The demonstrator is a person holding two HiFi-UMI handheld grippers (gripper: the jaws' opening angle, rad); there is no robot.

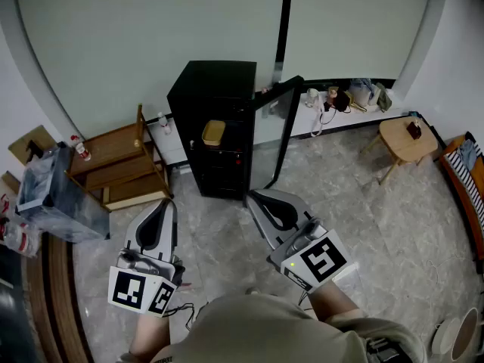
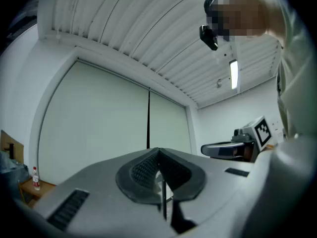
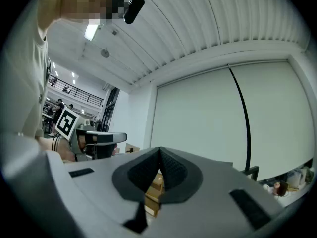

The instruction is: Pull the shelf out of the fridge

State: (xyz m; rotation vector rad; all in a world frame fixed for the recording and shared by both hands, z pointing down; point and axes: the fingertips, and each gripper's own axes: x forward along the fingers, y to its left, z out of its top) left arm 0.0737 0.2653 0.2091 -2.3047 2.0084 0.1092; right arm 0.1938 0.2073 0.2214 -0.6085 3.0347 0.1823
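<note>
A small black fridge (image 1: pixel 212 100) stands on the floor by the far wall, its glass door (image 1: pixel 274 131) swung open to the right. Inside, a yellowish flat thing (image 1: pixel 214 133) rests on an upper shelf; the shelves themselves are dark and hard to tell apart. My left gripper (image 1: pixel 167 203) is held low, short of the fridge and left of it, shut and empty. My right gripper (image 1: pixel 252 197) is just in front of the fridge's bottom right corner, also shut on nothing. Both gripper views tilt up at wall and ceiling, with the left gripper's (image 2: pixel 159 155) and the right gripper's (image 3: pixel 159 153) jaws closed together.
A wooden rack (image 1: pixel 121 165) lies left of the fridge, with a grey bin (image 1: pixel 53 195) beside it. A round wooden stool (image 1: pixel 402 138) stands at the right. A low ledge (image 1: pixel 306 123) along the wall carries several small items. The floor is grey marble tile.
</note>
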